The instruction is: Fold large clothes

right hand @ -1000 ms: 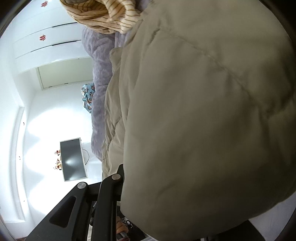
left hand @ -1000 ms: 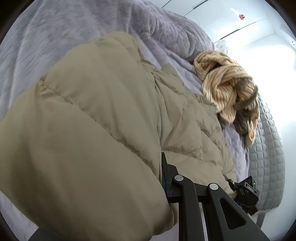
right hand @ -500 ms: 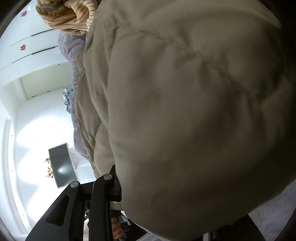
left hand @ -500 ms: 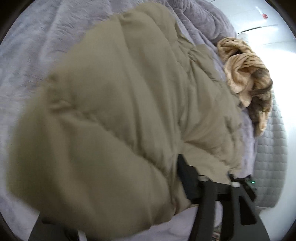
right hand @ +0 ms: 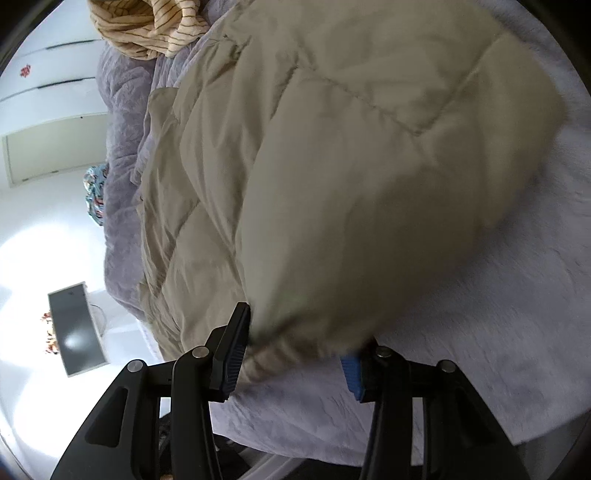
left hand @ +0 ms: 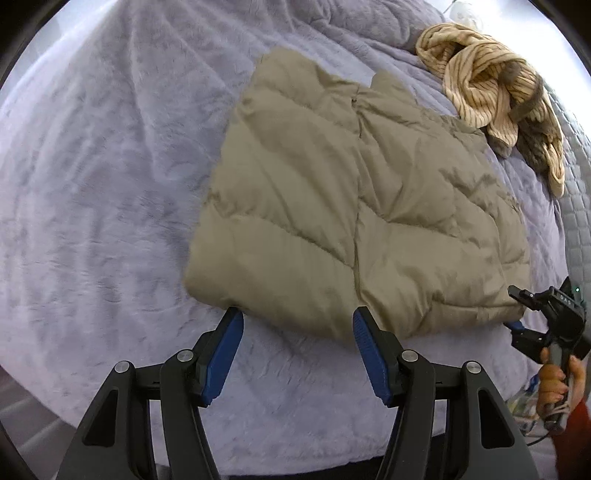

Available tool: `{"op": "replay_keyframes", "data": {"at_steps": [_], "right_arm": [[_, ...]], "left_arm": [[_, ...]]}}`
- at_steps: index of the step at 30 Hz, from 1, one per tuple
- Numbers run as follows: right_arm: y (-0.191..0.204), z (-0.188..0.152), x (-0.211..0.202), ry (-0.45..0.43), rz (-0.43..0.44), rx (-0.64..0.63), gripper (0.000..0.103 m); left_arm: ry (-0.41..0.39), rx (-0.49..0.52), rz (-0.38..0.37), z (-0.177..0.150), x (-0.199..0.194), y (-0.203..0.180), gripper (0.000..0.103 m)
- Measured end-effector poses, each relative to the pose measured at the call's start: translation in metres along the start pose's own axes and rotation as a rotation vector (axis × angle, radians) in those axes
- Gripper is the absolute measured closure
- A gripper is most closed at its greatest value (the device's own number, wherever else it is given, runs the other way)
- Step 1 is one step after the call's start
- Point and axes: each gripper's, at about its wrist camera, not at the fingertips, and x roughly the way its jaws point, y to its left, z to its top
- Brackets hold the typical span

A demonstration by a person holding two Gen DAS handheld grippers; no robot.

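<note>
A khaki quilted puffer jacket (left hand: pixel 354 206) lies folded on the grey plush bed cover (left hand: pixel 96 206). My left gripper (left hand: pixel 297 343) is open, its blue pads just short of the jacket's near edge and off the cloth. My right gripper (right hand: pixel 295 343) is open too, with the jacket's near edge (right hand: pixel 332 221) lying loose between its jaws. The right gripper also shows in the left wrist view (left hand: pixel 532 317) at the jacket's right corner, held by a hand.
A crumpled tan striped garment (left hand: pixel 495 88) lies at the back right of the bed, also in the right wrist view (right hand: pixel 147 26). A quilted grey bedspread (left hand: pixel 576 206) hangs on the right. A dark monitor (right hand: pixel 74 328) and white wardrobe doors (right hand: pixel 48 122) stand beyond the bed.
Both grippers opened and let go of the jacket, which dropped flat onto the bed. The left gripper pulled back from the jacket's edge.
</note>
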Motion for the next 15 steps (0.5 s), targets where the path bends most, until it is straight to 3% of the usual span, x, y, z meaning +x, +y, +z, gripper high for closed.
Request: {"op": "replay_keyframes", "data": {"at_steps": [8,15], "right_arm": [[0.015,-0.014,-0.026,-0.036,-0.095,-0.103,0.053],[0.050,-0.027,-0.032,-0.061,-0.140,-0.218,0.053]], "left_arm": [[-0.091,0.010,0.017,0.011,-0.036,-0.005,0.040],[-0.079,-0.003,0.031,0.029,-0.023,-0.014,0.040]]}}
